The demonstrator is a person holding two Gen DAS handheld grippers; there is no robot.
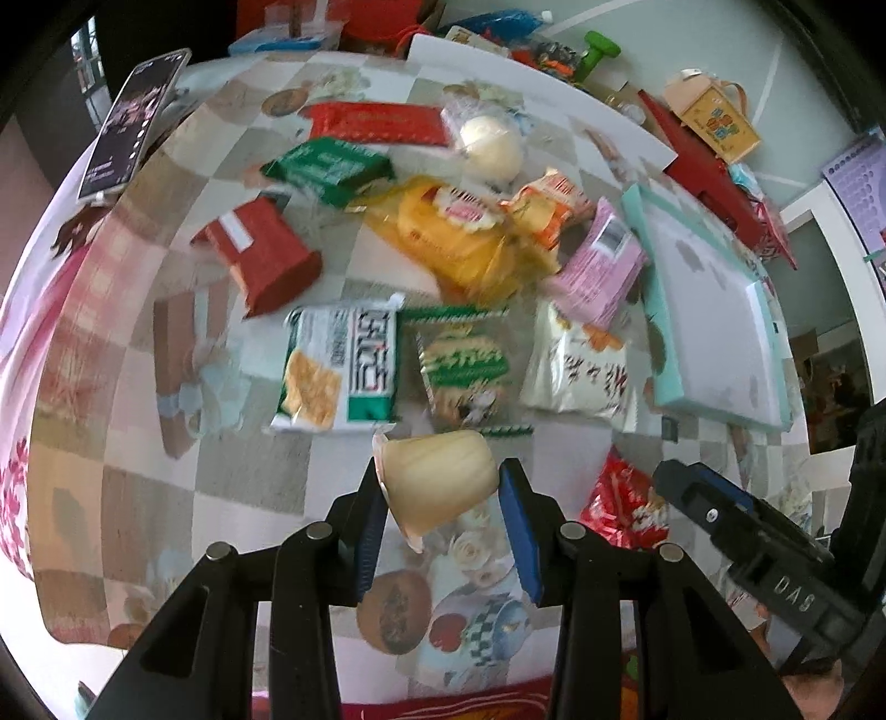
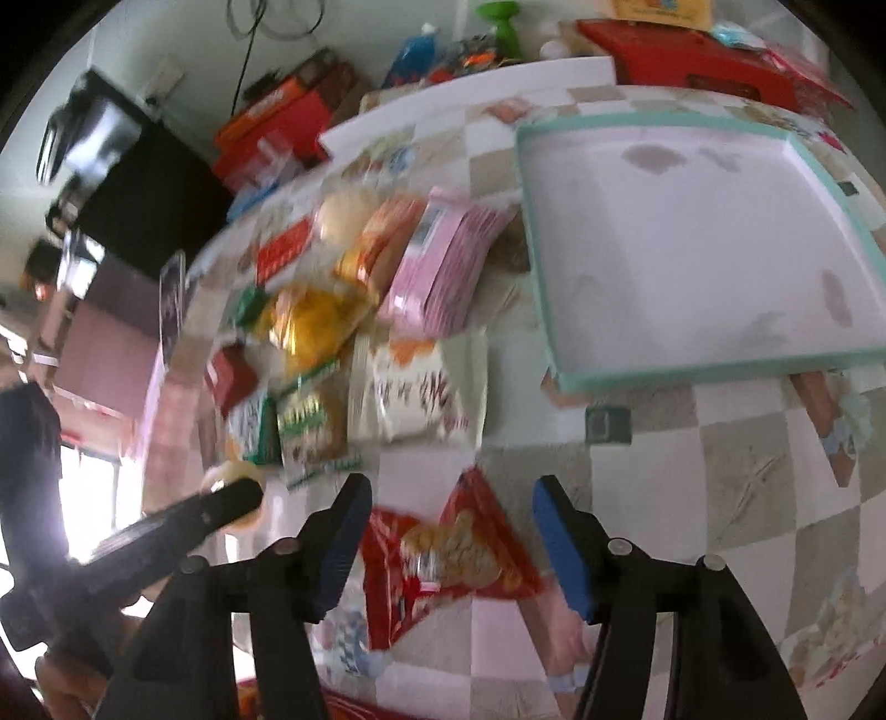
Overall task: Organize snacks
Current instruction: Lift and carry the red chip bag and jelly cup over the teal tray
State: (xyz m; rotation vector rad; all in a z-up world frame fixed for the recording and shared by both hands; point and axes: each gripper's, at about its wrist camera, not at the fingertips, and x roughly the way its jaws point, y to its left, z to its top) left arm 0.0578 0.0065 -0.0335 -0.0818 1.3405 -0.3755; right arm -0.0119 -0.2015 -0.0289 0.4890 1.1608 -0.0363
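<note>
My left gripper (image 1: 443, 487) is shut on a cream jelly cup (image 1: 437, 479), tilted, held above the checked tablecloth. Beyond it lie many snack packs: a white-green cracker pack (image 1: 338, 368), a green biscuit pack (image 1: 465, 368), a white pack (image 1: 578, 368), a pink pack (image 1: 598, 263), a yellow bag (image 1: 459, 232) and a red carton (image 1: 266, 252). My right gripper (image 2: 451, 501) is open, its fingers either side of a red snack bag (image 2: 443, 554) on the table. A teal-rimmed white tray (image 2: 698, 249) lies at the right; it also shows in the left wrist view (image 1: 714, 310).
A phone (image 1: 135, 124) stands propped at the table's far left. Red boxes (image 1: 703, 166), a yellow carton (image 1: 714, 119) and a green object (image 1: 598, 52) crowd the far edge. The left gripper's arm (image 2: 183, 518) shows at the left of the right wrist view.
</note>
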